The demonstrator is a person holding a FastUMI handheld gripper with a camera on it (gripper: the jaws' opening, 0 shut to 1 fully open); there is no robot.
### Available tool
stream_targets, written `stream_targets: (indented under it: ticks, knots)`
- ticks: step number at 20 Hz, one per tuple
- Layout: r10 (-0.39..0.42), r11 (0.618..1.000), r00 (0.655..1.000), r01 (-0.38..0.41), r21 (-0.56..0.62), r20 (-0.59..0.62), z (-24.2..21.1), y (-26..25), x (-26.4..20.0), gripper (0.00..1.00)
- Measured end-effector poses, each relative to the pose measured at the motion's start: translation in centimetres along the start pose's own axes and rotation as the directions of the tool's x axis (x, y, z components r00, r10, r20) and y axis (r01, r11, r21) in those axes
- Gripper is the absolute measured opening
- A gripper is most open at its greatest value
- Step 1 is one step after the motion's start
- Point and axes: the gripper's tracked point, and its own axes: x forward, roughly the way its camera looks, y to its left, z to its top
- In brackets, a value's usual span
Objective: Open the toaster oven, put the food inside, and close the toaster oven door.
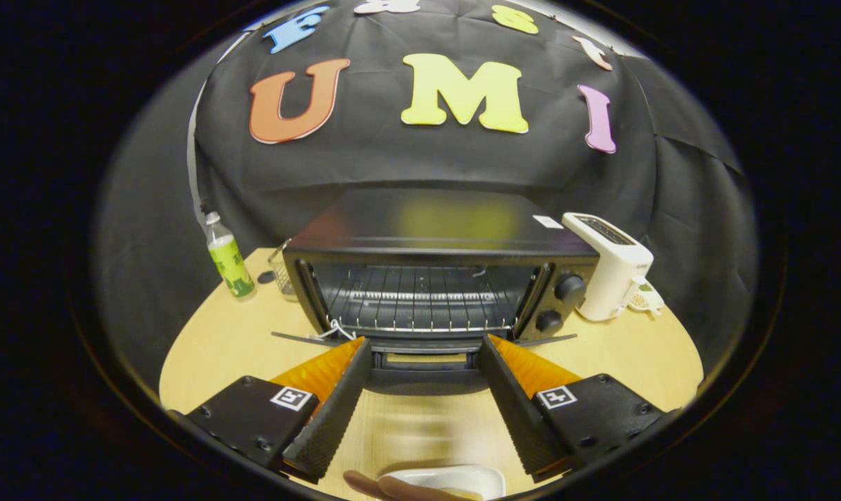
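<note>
1. Gripper view: the black metal toaster oven [434, 278] sits at 12 o'clock from the hand-held gripper [426, 355]. Its glass door [426, 362] is already dropped flat, and the wire rack [420, 306] inside is bare.
2. The gripper's fingers are spread wide with nothing between them; their tips hang just over the lowered door.
3. The food, a brownish sausage-looking thing [386, 487], lies on a small white dish [455, 479] at 6 o'clock, down below the fingers on the light wooden table [211, 348].
4. My guess on handling: light, a bit soft, probably greasy and prone to rolling. I'd pinch it mid-length, gently.
5. At 3 o'clock of the oven is a white plastic toaster [612, 268]; at 9 o'clock, a clear bottle with a green label [227, 261].
6. Writing: the bottle label and a white sticker [547, 222] on the oven top are too small to read.
</note>
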Motion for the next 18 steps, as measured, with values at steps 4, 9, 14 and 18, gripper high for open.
stream_targets:
  ticks: [4, 9, 14, 18]
  knots:
    - [0.01, 0.996, 0.99, 0.002, 0.085, -0.143, -4.7, 0.1, -0.7, 1.0]
    - [0.006, 0.995, 0.964, 0.021, 0.1, -0.266, -9.2, 0.1, 0.2, 1.0]
    - [0.045, 0.991, 0.959, -0.007, 0.135, -0.279, -9.8, 0.2, 0.7, 1.0]
    - [0.123, 0.984, 0.945, -0.078, 0.158, -0.304, -10.6, 0.9, -2.6, 1.0]
